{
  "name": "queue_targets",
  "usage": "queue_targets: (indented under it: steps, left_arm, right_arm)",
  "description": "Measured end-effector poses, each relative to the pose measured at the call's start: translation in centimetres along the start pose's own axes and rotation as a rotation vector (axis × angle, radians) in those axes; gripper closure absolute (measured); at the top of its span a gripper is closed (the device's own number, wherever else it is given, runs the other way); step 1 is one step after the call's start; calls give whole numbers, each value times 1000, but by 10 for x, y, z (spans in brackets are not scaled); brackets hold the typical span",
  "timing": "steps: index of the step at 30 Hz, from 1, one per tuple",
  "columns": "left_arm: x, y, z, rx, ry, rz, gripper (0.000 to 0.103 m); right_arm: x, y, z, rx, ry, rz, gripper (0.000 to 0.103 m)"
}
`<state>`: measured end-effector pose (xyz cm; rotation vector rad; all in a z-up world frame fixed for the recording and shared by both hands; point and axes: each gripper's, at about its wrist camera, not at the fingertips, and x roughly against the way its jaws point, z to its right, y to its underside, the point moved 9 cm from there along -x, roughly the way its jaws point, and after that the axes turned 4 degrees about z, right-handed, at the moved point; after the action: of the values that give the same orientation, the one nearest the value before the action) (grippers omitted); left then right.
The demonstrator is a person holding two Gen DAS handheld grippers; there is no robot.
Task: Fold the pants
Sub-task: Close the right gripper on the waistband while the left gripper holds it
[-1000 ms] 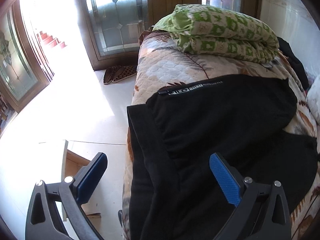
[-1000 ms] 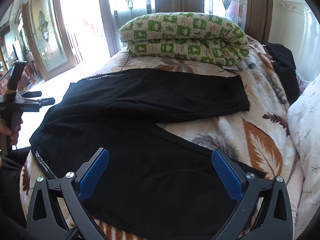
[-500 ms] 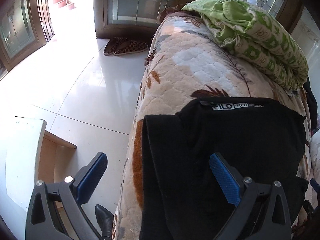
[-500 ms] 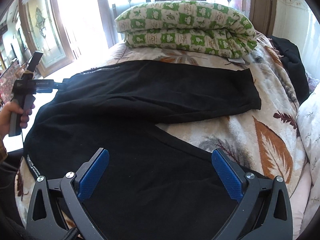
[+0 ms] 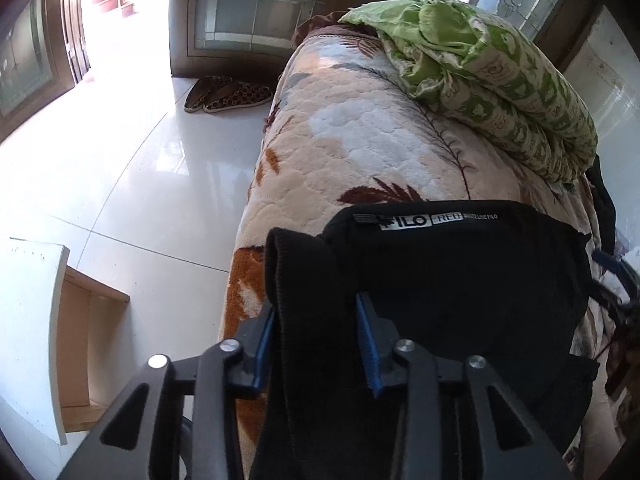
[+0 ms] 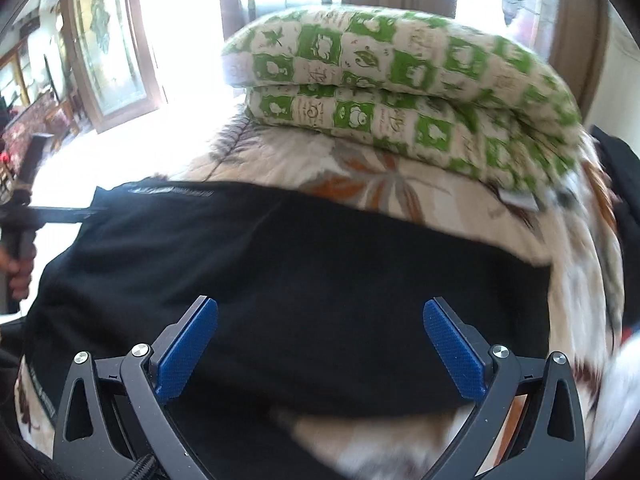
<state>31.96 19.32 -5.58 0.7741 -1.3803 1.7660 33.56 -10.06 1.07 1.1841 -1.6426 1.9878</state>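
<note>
Black pants (image 5: 460,280) lie spread on a leaf-patterned bed cover (image 5: 360,148), with a white label at the waistband. My left gripper (image 5: 316,340) is shut on the ribbed waistband edge of the pants at the bed's left side. In the right wrist view the pants (image 6: 300,264) stretch across the bed, and my right gripper (image 6: 320,344) is open and empty, low over a leg. The left gripper also shows in the right wrist view (image 6: 60,212) at the far left, at the waistband.
A folded green-and-white quilt (image 6: 400,92) sits at the far end of the bed. A dark garment (image 6: 616,168) lies at the right edge. Slippers (image 5: 228,94) lie on the white tile floor. A wooden box (image 5: 76,340) stands beside the bed.
My left gripper moved in and closed on the waistband. My right gripper moved forward and lower over the pants, staying open.
</note>
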Motion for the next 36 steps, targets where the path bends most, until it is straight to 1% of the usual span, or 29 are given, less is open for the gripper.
queue_targets:
  steps: [1, 3, 5, 7, 11, 13, 15, 17, 18, 20, 21, 22, 23, 24, 25, 26, 28, 30, 34, 36]
  left_arm:
    - [2, -2, 3, -15, 1, 6, 78]
    - [11, -6, 8, -31, -1, 28, 79]
    - [18, -12, 11, -41, 5, 49, 79]
    - [24, -15, 12, -43, 17, 65, 80]
    - [33, -19, 17, -44, 35, 87, 80]
    - [33, -17, 18, -52, 33, 90, 80]
    - [33, -16, 19, -50, 30, 92, 80]
    - [34, -16, 18, -41, 41, 92, 80]
    - [33, -16, 18, -37, 44, 92, 80]
    - [32, -16, 17, -34, 46, 90, 80]
    - [32, -16, 18, -32, 48, 88, 80]
    - [31, -16, 18, -31, 50, 87, 80]
    - [30, -16, 19, -31, 49, 87, 80]
    - [30, -16, 19, -31, 49, 87, 80]
    - [31, -16, 20, -32, 48, 90, 80]
    - [32, -16, 21, -34, 47, 96, 80]
    - [34, -17, 21, -31, 47, 105, 80]
    - [36, -18, 20, -17, 55, 111, 80]
    - [37, -19, 16, 15, 65, 117, 80]
    - [40, -17, 18, 14, 66, 122, 80]
  right_arm:
    - [-8, -6, 3, 13, 1, -9, 0]
    - [-26, -16, 8, 27, -5, -38, 1]
    - [-39, -22, 12, 19, -19, -59, 5]
    - [-47, -27, 12, 23, -22, -58, 5]
    - [-65, -36, 3, 73, -24, -72, 5]
    - [-75, -42, -3, 112, -5, -78, 5]
    - [-86, -48, -9, 140, -8, -84, 5]
    - [-103, -47, -12, 161, -8, -125, 5]
    - [-111, -45, -11, 150, -19, -140, 5]
    - [-114, -43, -6, 68, -71, -147, 5]
    - [-113, -43, -3, 48, -80, -141, 12]
    - [-109, -42, -2, 55, -76, -131, 31]
    - [-104, -42, -4, 63, -89, -121, 57]
    - [-98, -42, -4, 62, -104, -117, 70]
    - [-94, -40, -6, 59, -118, -122, 86]
    - [-90, -38, -9, 73, -115, -128, 89]
    - [-83, -34, -14, 107, -93, -127, 91]
    - [-75, -32, -21, 108, -91, -118, 92]
    - [-57, -30, -26, 81, -129, -82, 92]
    - [-45, -25, -26, 75, -148, -70, 92]
